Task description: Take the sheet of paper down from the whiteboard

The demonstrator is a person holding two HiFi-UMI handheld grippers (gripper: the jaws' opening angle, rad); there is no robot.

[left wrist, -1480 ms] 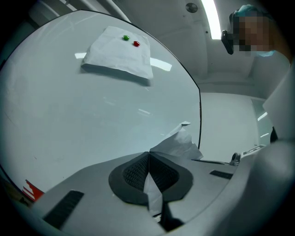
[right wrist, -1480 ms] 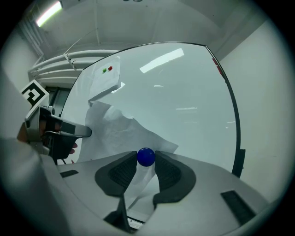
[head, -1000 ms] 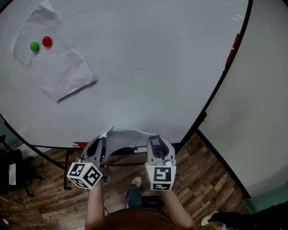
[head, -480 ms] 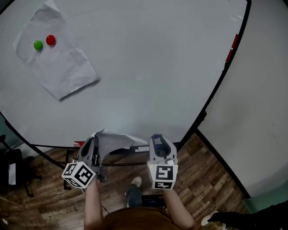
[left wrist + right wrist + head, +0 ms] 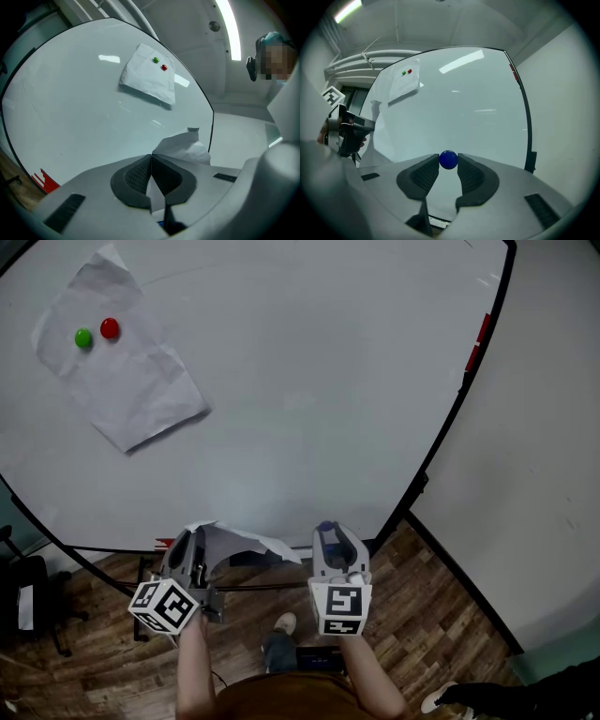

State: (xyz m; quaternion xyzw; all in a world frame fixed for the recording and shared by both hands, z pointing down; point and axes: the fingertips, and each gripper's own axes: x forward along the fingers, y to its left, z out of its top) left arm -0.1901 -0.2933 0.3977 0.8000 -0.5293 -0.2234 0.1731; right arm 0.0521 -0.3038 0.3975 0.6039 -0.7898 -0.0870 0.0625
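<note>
My left gripper [image 5: 192, 536] is shut on a crumpled white sheet of paper [image 5: 236, 542], held off the lower edge of the whiteboard [image 5: 309, 381]. In the left gripper view the sheet [image 5: 185, 145] sticks out beyond the closed pads of the left gripper [image 5: 151, 157]. My right gripper [image 5: 325, 529] is beside it, shut on a small blue magnet [image 5: 448, 160] between its pads. A second creased sheet [image 5: 122, 371] stays on the board at upper left, pinned by a green magnet [image 5: 83, 337] and a red magnet [image 5: 110, 328].
The board's black frame carries red items [image 5: 476, 343] on its right edge; a pale wall lies beyond. Wooden floor [image 5: 422, 606] is below, with a dark chair [image 5: 23, 601] at the left and the board's stand under the frame.
My left gripper has shifted a little left and rolled, drawing the held sheet away from the right gripper. The right gripper has stayed still with the blue magnet.
</note>
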